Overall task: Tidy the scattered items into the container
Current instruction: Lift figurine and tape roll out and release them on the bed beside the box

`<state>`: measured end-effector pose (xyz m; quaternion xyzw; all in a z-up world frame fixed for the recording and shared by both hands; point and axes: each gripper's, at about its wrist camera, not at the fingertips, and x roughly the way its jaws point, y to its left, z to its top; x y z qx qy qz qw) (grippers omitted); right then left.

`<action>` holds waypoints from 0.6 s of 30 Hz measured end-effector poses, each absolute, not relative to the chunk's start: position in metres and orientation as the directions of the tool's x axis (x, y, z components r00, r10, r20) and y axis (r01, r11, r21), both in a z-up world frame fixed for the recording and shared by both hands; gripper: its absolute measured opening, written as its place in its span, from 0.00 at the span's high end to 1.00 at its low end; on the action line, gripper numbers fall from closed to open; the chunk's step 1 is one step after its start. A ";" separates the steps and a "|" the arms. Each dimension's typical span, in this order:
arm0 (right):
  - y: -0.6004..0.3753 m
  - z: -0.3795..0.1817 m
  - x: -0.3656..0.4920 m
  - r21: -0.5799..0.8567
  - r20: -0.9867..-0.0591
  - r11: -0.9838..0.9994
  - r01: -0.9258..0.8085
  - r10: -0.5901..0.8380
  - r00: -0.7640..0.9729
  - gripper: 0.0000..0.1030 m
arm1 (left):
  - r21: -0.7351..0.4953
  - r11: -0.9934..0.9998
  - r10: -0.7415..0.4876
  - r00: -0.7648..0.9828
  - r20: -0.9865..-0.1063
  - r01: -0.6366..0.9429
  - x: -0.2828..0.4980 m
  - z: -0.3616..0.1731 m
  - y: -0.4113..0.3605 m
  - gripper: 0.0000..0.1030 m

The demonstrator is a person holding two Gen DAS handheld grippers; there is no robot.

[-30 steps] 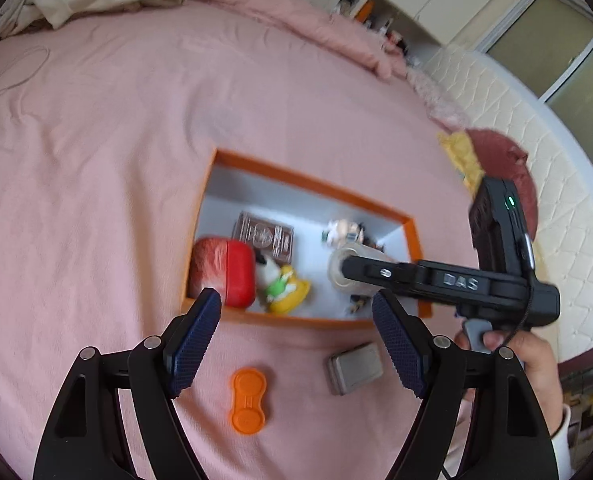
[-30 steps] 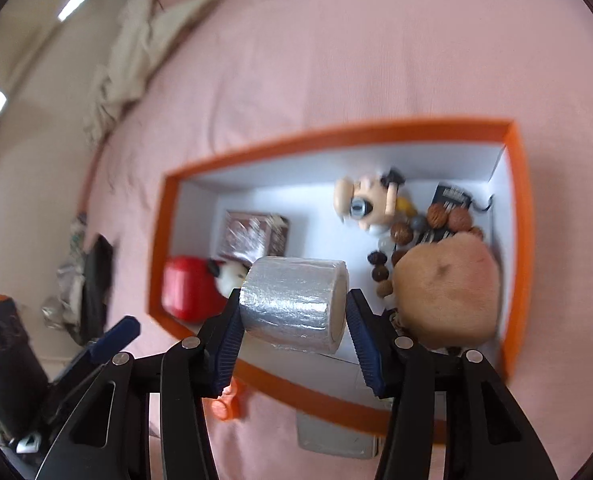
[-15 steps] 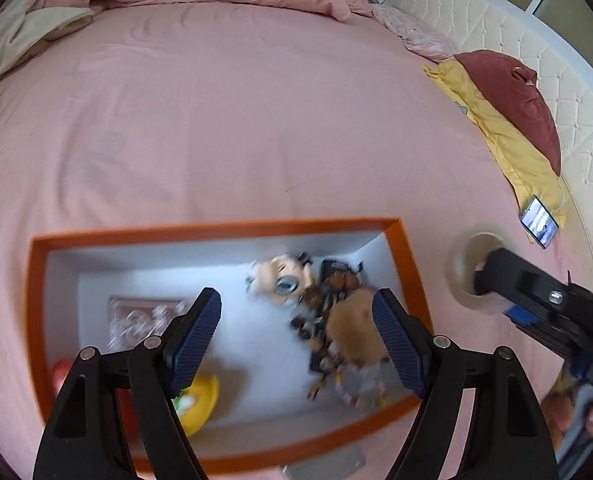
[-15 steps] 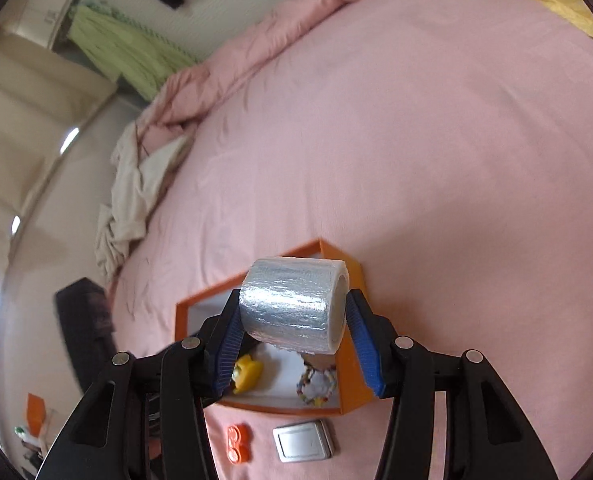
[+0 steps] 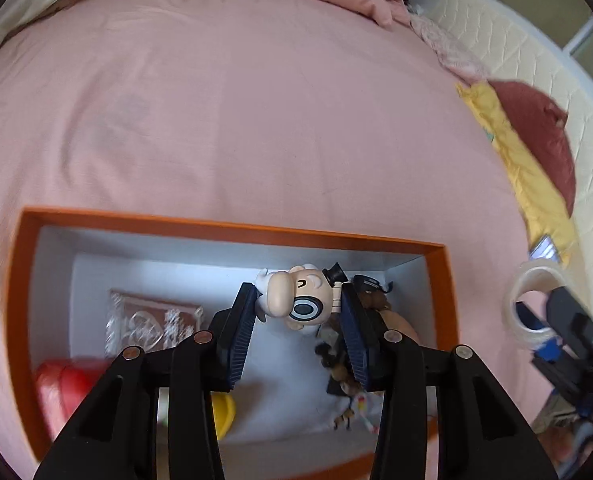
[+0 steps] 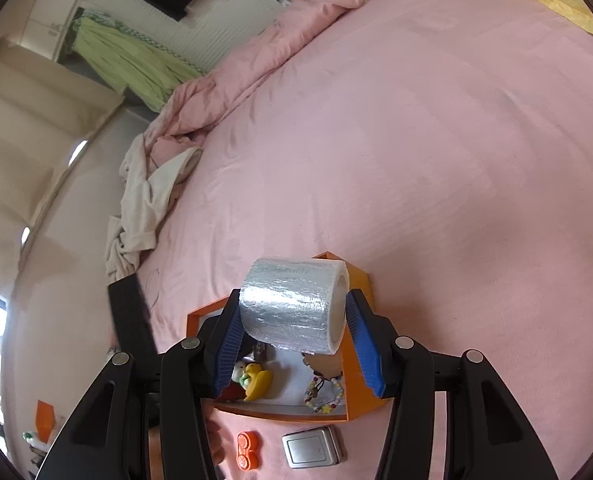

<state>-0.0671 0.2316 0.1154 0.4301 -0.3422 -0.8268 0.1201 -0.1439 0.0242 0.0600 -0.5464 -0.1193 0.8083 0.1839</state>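
Observation:
An orange-rimmed box [image 5: 232,226] with a white inside lies on the pink bed. In it stands a cartoon figure [image 5: 296,300] with a big nose and a small black hat. My left gripper [image 5: 296,312] points down into the box; its jaws are closing and the blue pads [image 5: 240,332] touch the figure's sides. Beside the box's right end, my right gripper [image 6: 295,308] is shut on a clear tape roll [image 6: 292,300], held in the air above the box corner [image 6: 360,360]. The tape roll [image 5: 536,304] also shows at the right of the left wrist view.
The box also holds a red case [image 5: 64,384], a yellow duck [image 5: 222,412], a patterned card pack [image 5: 148,320] and a bead bracelet [image 6: 324,394]. An orange case [image 6: 247,450] and a grey tin [image 6: 312,446] lie on the bed by the box's near side. Bedding is bunched at the far edge.
My left gripper has swung over the box, dropped toward the cartoon figure, and its jaws have narrowed around it. The right gripper lifted the tape roll away from the box, then held still.

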 end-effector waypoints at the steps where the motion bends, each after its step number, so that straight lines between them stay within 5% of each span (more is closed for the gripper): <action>1: 0.228 0.117 -0.066 0.670 -0.625 -0.738 -0.076 -0.507 -0.594 0.51 | -0.411 -0.896 0.445 -0.335 -0.830 -0.170 -0.138 0.068 0.017 0.58; 12: 0.175 0.103 -0.016 0.668 -0.643 -0.734 0.123 -0.653 -0.401 0.51 | -0.472 -0.862 0.507 -0.331 -0.796 -0.185 -0.030 0.084 -0.053 0.58; 18: 0.140 0.088 0.000 0.625 -0.708 -0.752 0.212 -0.659 -0.254 0.51 | -0.386 -0.896 0.432 -0.227 -0.873 -0.221 -0.019 0.062 -0.024 0.58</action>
